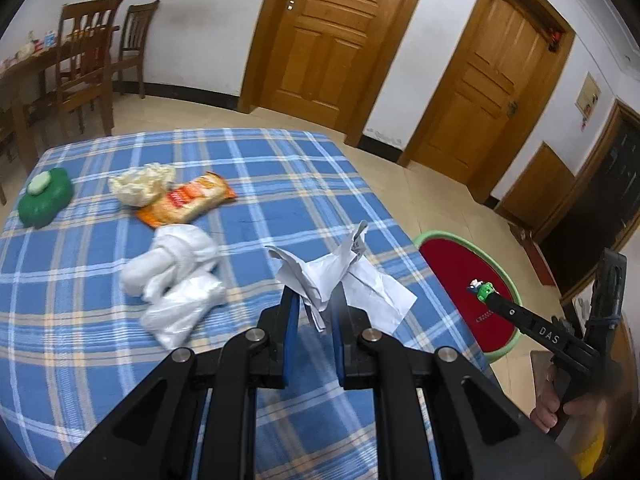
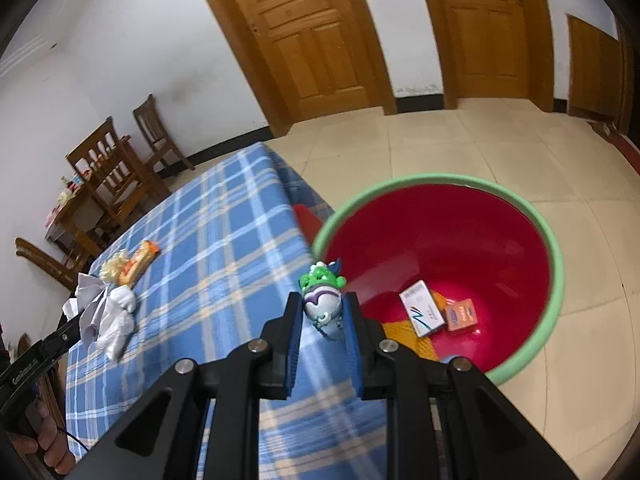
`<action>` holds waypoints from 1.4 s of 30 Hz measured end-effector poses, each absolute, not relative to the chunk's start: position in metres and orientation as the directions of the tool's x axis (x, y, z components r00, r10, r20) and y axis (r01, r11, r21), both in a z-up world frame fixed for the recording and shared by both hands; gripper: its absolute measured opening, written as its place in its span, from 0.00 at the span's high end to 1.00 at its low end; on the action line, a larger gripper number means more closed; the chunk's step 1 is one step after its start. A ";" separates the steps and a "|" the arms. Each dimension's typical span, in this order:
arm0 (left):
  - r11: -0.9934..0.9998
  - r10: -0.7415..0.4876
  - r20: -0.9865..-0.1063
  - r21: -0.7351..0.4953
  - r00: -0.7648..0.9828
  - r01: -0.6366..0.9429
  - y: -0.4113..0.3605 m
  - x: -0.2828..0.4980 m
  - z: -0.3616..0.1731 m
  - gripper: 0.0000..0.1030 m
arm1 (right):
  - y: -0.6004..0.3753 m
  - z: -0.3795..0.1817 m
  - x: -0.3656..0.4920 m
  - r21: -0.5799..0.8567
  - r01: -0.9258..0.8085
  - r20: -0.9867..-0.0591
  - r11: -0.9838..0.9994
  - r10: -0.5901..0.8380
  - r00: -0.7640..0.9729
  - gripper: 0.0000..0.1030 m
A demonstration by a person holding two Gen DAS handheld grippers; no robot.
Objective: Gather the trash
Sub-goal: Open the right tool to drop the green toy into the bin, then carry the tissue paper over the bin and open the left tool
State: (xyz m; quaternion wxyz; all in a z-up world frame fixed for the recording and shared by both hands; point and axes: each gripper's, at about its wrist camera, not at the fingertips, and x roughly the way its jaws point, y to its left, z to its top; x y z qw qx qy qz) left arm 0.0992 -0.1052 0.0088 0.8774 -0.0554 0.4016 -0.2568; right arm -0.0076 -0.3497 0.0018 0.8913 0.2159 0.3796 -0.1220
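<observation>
Toy [image 2: 322,300] over table edge [image 2: 304,236], basin [image 2: 556,264] beside

chairs [image 1: 86,64] | doors [image 1: 328,40] | dining table [image 1: 24,76] | checked tablecloth [image 1: 260,184]

open tiled floor [image 2: 460,148] surrounds the red basin [image 2: 440,240]; only the table edge [image 2: 308,236] crowds its left rim.

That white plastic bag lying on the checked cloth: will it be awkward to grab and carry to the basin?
Probably floppy: the plastic bag lies crumpled in soft folds on the cloth, so it should sag and trail once lifted. It looks thin and light. The film may be slippery, so pinching a bunched fold seems safer than an edge.
</observation>
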 end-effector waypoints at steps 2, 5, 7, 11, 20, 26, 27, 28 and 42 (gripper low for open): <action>0.857 -0.500 -0.682 -0.298 0.534 0.421 -0.115 0.099 0.008 0.86 | -0.358 -0.001 -0.011 0.296 0.397 -0.734 0.868 -0.059 0.677 0.78; 0.849 -0.505 -0.691 -0.286 0.517 0.445 -0.130 0.100 0.007 0.86 | -0.368 -0.007 -0.015 0.299 0.421 -0.740 0.856 -0.070 0.668 0.78; 0.844 -0.507 -0.696 -0.278 0.509 0.459 -0.139 0.099 0.007 0.86 | -0.374 -0.010 -0.017 0.301 0.432 -0.744 0.850 -0.074 0.664 0.78; 0.832 -0.511 -0.705 -0.263 0.492 0.489 -0.158 0.099 0.006 0.86 | -0.386 -0.016 -0.022 0.317 0.452 -0.749 0.834 -0.072 0.659 0.77; 0.804 -0.524 -0.717 -0.238 0.460 0.545 -0.189 0.102 0.006 0.86 | -0.402 -0.016 -0.029 0.322 0.475 -0.744 0.819 -0.091 0.662 0.77; 0.780 -0.535 -0.726 -0.228 0.433 0.582 -0.214 0.103 0.003 0.86 | -0.409 -0.013 -0.036 0.318 0.486 -0.736 0.814 -0.110 0.667 0.72; 0.776 -0.537 -0.727 -0.228 0.428 0.587 -0.217 0.102 0.003 0.86 | -0.410 -0.011 -0.039 0.316 0.487 -0.734 0.814 -0.116 0.670 0.71; 0.770 -0.540 -0.729 -0.227 0.420 0.597 -0.223 0.102 0.002 0.86 | -0.411 -0.010 -0.038 0.314 0.488 -0.733 0.814 -0.119 0.670 0.71; 0.693 -0.565 -0.748 -0.203 0.347 0.691 -0.284 0.099 -0.006 0.86 | -0.424 0.000 -0.057 0.302 0.527 -0.719 0.795 -0.173 0.674 0.58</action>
